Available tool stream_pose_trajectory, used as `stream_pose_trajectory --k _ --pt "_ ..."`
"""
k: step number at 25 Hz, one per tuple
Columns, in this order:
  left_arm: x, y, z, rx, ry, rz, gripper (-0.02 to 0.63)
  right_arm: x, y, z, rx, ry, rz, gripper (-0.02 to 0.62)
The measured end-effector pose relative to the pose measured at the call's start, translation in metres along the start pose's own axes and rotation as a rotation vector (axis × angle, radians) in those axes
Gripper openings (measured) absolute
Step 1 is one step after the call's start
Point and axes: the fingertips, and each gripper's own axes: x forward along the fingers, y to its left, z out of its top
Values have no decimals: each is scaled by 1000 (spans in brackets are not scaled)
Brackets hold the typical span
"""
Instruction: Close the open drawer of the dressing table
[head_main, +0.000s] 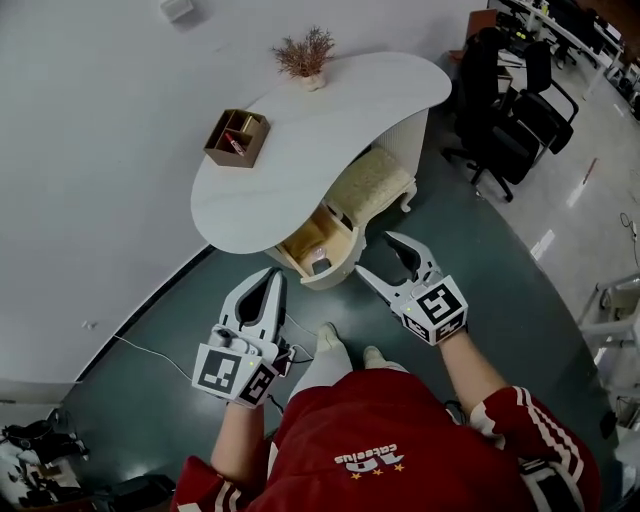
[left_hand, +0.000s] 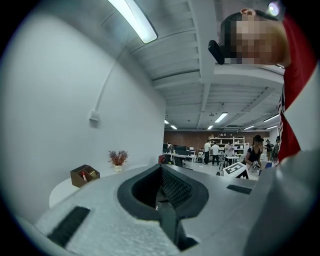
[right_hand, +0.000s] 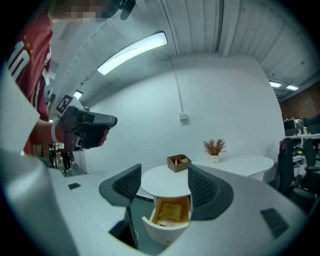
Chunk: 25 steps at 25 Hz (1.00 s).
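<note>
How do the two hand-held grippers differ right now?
The left hand-held gripper has its jaws together; the right hand-held gripper has them spread wide. The right one's view frames the open drawer; the left one's view shows no drawer. Both are empty.

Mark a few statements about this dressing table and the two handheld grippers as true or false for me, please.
1. The drawer of the dressing table stands open. True.
2. The right gripper is clamped on the drawer front. False: its jaws stand apart and empty, short of the drawer.
3. The brown box lies inside the drawer. False: it sits on top of the dressing table.
4. A dried plant stands on top of the dressing table. True.
5. The left gripper has its jaws wide apart. False: they are together, with nothing between them.
</note>
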Motion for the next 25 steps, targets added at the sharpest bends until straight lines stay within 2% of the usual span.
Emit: stream_pose_trajectory --k 12,25 --pt "12 5 -56 -39 94 6 0 20 -7 -153 27 203 -19 270" --pt "39 37 -102 -32 194 -9 0 62 -1 -272 39 378 -29 261"
